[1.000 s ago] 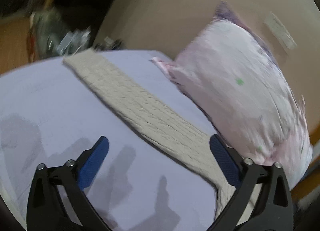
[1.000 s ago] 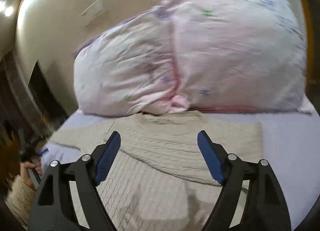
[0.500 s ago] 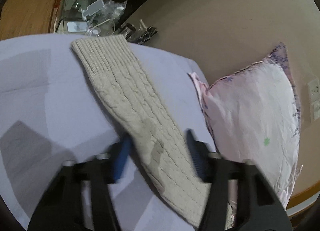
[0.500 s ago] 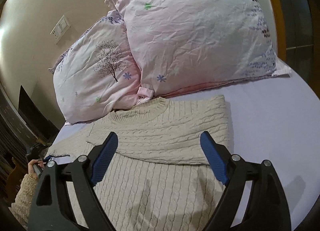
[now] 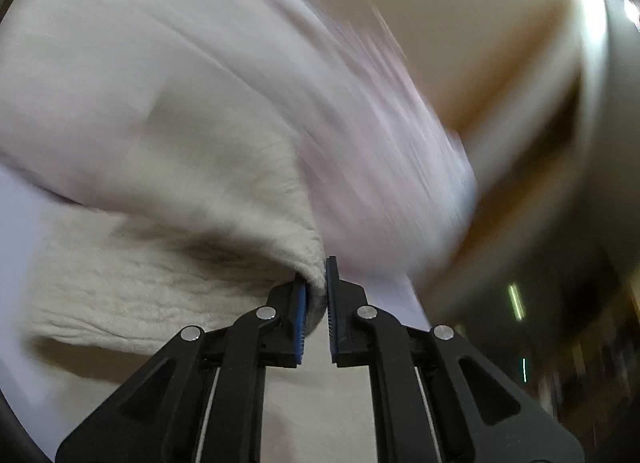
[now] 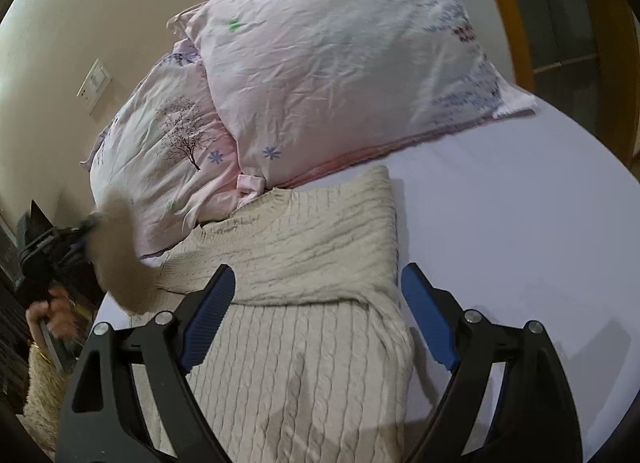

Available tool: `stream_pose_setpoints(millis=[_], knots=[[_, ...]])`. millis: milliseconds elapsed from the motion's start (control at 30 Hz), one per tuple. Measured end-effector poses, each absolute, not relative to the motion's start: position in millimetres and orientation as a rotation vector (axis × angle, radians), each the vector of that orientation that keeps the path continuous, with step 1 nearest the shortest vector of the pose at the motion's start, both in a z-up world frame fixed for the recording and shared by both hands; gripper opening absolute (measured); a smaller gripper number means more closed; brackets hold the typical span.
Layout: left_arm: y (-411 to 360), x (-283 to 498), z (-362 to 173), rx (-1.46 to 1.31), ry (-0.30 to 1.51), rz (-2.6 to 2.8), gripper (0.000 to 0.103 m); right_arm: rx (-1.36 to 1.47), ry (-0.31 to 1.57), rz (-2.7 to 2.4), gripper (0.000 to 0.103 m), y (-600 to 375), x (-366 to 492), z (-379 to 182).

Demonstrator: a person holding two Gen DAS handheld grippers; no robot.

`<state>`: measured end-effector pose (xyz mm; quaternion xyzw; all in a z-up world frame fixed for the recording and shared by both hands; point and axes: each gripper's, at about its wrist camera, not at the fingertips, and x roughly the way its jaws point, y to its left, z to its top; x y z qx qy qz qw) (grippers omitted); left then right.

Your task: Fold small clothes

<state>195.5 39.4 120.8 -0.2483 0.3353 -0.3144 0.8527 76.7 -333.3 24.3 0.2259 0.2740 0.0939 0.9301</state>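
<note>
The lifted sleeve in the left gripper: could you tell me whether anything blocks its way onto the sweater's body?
Nothing visible does. The left gripper pinches the sleeve, raised beside the pillows; the sweater lies flat, with the open right gripper hovering above it.

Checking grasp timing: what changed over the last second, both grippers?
The left gripper went from open over the flat sleeve to shut on the sleeve and has lifted it; the right view shows the sleeve raised off the bed, toward the sweater. The left view is motion-blurred. The right gripper stayed open above the sweater body, whose right sleeve is already folded in. The pillows are unmoved.
</note>
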Motion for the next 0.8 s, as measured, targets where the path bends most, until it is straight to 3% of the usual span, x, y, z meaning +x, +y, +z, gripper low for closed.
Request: stream_pose_setpoints(millis=[67,133,333,400,433,467,667,800], knots=[[-34.3,193.5,97.5,-0.402,0.878,-0.806,0.007,0.463,0.576,0.183,0.085,-337.5,63.9,23.1],[-56.1,174.1,85.6,-0.313,0.922,-0.865,0.007,0.454,0.578,0.193,0.085,-341.9,49.2,24.2],[45.3,93.2,98.6,-0.306,0.854,-0.808,0.007,0.462,0.599,0.367,0.09,-358.3,-18.8,17.2],[90.8,60.7,96.0,-0.308,0.858,-0.731,0.024,0.537,0.635,0.51,0.09,-361.8,-44.1,2.2],[117.1,39.0,90.8,-0.302,0.864,-0.672,0.046,0.562,0.647,0.559,0.09,-362.4,-51.8,-3.5],[139.0,18.9,86.8,-0.303,0.865,-0.618,0.057,0.588,0.675,0.633,0.09,-361.7,-67.6,-15.9],[217.8,-58.6,37.6,-0.523,0.951,-0.543,0.06,0.652,0.893,0.613,0.089,-352.2,-98.5,-78.2],[218.2,-67.2,2.4,-0.578,1.024,-0.535,0.06,0.838,0.928,0.652,0.077,-350.6,-81.8,-116.5]])
